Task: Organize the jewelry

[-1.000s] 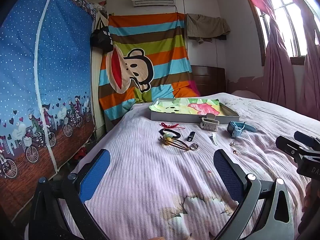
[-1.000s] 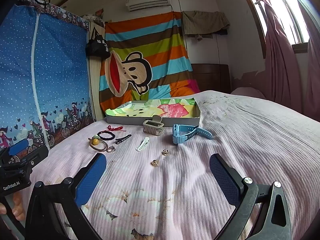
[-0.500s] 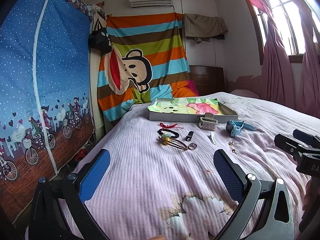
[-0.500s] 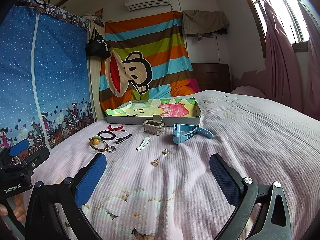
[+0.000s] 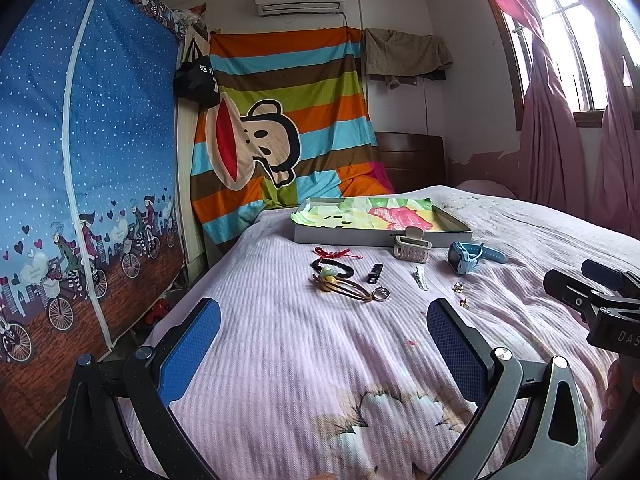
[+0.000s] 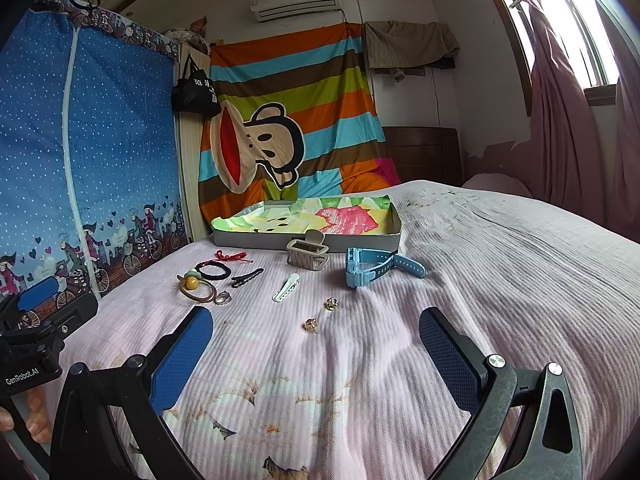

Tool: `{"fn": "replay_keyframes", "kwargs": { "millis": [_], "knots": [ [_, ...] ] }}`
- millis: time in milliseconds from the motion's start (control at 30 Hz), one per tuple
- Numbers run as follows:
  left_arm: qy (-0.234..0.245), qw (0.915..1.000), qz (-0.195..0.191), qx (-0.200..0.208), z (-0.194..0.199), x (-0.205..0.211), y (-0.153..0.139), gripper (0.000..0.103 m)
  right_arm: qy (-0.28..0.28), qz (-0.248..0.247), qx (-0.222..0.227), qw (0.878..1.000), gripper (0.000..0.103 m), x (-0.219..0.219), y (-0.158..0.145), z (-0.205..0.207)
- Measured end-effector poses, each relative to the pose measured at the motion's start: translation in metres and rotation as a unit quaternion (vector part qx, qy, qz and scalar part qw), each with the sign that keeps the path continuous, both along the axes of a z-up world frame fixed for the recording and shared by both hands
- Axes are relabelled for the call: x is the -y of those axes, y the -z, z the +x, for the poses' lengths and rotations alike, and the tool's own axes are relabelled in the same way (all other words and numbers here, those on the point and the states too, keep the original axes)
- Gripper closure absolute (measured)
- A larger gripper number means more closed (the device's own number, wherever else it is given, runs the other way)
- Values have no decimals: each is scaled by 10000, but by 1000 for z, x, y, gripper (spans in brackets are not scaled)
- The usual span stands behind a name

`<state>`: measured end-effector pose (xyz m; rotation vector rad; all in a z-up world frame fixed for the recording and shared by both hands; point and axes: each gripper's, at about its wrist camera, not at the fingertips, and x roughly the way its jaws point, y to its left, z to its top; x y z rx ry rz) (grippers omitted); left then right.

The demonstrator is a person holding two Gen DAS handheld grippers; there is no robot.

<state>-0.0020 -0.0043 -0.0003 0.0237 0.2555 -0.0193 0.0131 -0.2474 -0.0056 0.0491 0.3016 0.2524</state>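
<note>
Small items lie on the pink bedspread in front of a shallow grey box [image 6: 308, 240] lined with bright paper: a beige claw clip [image 6: 307, 255], a blue watch [image 6: 362, 269], a white hair clip [image 6: 285, 287], two gold earrings [image 6: 331, 303], a black clip [image 6: 246, 277], a ring [image 6: 223, 298], hair ties [image 6: 200, 280] and a red cord [image 6: 232, 257]. My right gripper [image 6: 316, 352] is open and empty, short of the earrings. My left gripper [image 5: 324, 340] is open and empty, short of the hair ties [image 5: 336, 280]. The box [image 5: 380, 236] also shows in the left wrist view.
A blue fabric wardrobe [image 5: 80, 160] stands left of the bed. A striped cartoon cloth [image 5: 280, 140] hangs at the back. Pink curtains [image 5: 560, 140] and a window are on the right. The right gripper's body [image 5: 592, 300] shows at the left view's right edge.
Both grippers have drifted slightly; the left view has shifted a little so the items sit marginally lower and nearer. Nothing was taken hold of.
</note>
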Motion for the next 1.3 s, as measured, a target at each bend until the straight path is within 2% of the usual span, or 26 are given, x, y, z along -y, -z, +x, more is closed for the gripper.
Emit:
{"fn": "replay_keyframes", "kwargs": {
  "millis": [1300],
  "knots": [
    [7, 10000, -20, -34, 0, -2, 0, 2, 2, -8, 6, 10000, 0, -1, 0, 0]
  ]
}}
